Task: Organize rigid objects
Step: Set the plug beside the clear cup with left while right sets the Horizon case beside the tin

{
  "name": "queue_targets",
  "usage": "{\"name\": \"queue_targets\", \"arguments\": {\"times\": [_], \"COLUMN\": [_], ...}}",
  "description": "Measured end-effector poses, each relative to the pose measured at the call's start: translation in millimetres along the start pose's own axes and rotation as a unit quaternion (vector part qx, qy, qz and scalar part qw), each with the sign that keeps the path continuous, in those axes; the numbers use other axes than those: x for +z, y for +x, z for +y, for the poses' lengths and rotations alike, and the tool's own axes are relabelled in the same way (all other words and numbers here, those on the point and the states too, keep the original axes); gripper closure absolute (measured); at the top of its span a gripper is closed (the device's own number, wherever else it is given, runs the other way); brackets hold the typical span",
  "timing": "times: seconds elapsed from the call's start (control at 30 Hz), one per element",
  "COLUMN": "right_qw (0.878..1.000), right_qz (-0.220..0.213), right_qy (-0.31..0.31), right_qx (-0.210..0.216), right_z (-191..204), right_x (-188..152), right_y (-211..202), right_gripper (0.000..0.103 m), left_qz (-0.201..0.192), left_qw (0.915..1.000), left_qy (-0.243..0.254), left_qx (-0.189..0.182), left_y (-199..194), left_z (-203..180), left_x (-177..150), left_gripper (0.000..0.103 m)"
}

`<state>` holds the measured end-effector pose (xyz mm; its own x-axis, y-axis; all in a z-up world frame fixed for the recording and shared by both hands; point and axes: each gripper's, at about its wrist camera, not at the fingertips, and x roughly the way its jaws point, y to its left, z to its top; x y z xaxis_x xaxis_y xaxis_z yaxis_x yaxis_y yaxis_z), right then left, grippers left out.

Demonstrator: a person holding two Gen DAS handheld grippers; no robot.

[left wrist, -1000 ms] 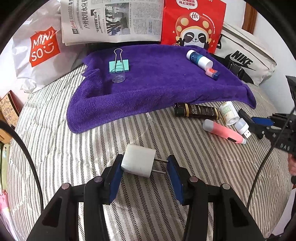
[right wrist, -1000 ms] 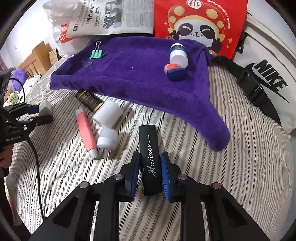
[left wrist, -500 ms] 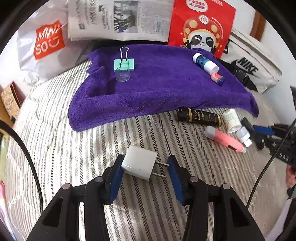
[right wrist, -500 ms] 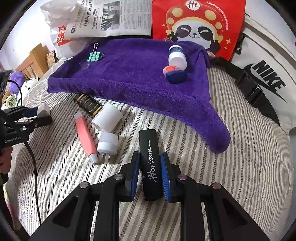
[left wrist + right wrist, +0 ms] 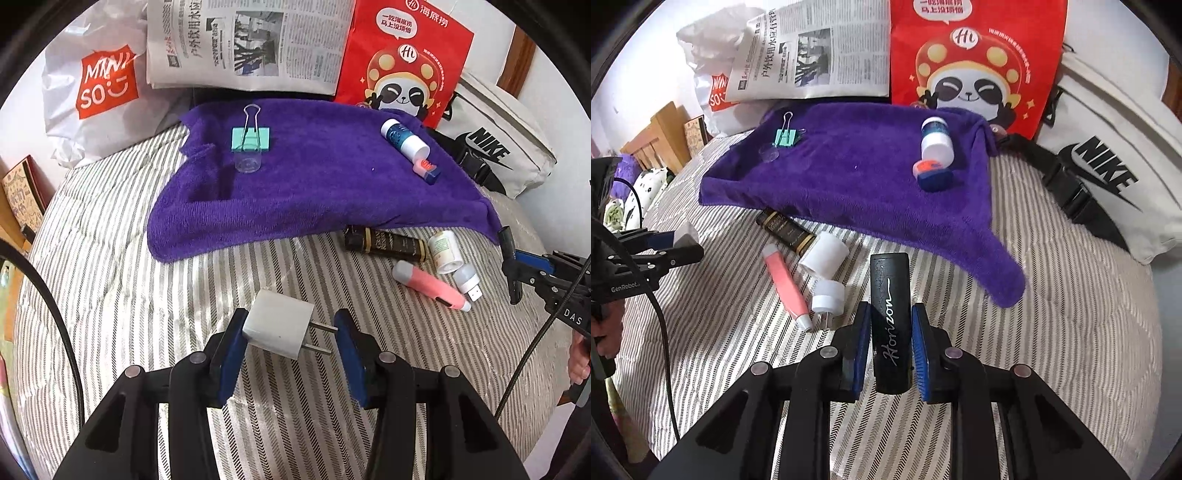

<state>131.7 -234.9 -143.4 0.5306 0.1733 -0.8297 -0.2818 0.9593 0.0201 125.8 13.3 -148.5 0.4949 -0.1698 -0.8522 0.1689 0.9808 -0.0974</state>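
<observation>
Lifting the black Horizon case point(image 5: 891, 325) off the striped bedspread point(image 5: 1071, 332), my right gripper point(image 5: 890, 343) has it pinched between both blue pads, which have drawn in slightly over the last second and now press flat on its long sides. Compared with a second ago the bedding sits a little lower under the case, so I judge the pickup done and the carry toward the purple towel point(image 5: 857, 177) next. My left gripper point(image 5: 290, 332) has hardly moved: it holds the white plug adapter point(image 5: 277, 323) lengthwise, one pad on the block's flat end, the other against the tips of the two metal prongs. Whether that far pad truly bears on both prongs I cannot tell from this angle.

The case is a hard, smooth, glossy slab with rounded ends, easy to squeeze. The adapter is matte plastic, boxy with softened corners; held by thin prongs it could pivot. The towel is thick plush pile, already carrying a mint binder clip point(image 5: 251, 138), a clear little cup point(image 5: 248, 162), a blue-and-white bottle point(image 5: 404, 138) and a small blue-orange piece point(image 5: 428, 171). Left on the bedspread just beside the towel's edge are a dark tube point(image 5: 384, 243), a white jar point(image 5: 445, 251), a pink pen-like stick point(image 5: 432, 286) and a small white USB piece point(image 5: 467, 280).
</observation>
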Motion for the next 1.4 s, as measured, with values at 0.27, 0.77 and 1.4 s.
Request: {"name": "queue_targets", "arguments": {"times": [0.27,0.77,1.4], "right_qw": [1.0,0.999,1.0], "right_qz": [-0.006,-0.018,0.013], "right_qy": [0.006,0.022,-0.008], "right_qx": [0.006,0.027,0.009], "right_z": [-4.2,-27.1,-27.1], "right_x": [12.4,51.5,108.0], "right_y": [-4.2,2.8,45.7], "right_gripper": [0.081,0.081,0.081], "left_qz": [-0.011,-0.029,-0.024], "left_qw": [0.9999,0.9996,0.9996], "left_qy": [0.006,0.001,-0.006], "left_qx": [0.0,-0.006,-0.012], "left_y": [-9.1,-11.3,23.4], "left_z": [-1.8,3.8,24.7], "left_x": [16.3,57.0,99.4], "left_gripper": [0.058,0.058,0.058]}}
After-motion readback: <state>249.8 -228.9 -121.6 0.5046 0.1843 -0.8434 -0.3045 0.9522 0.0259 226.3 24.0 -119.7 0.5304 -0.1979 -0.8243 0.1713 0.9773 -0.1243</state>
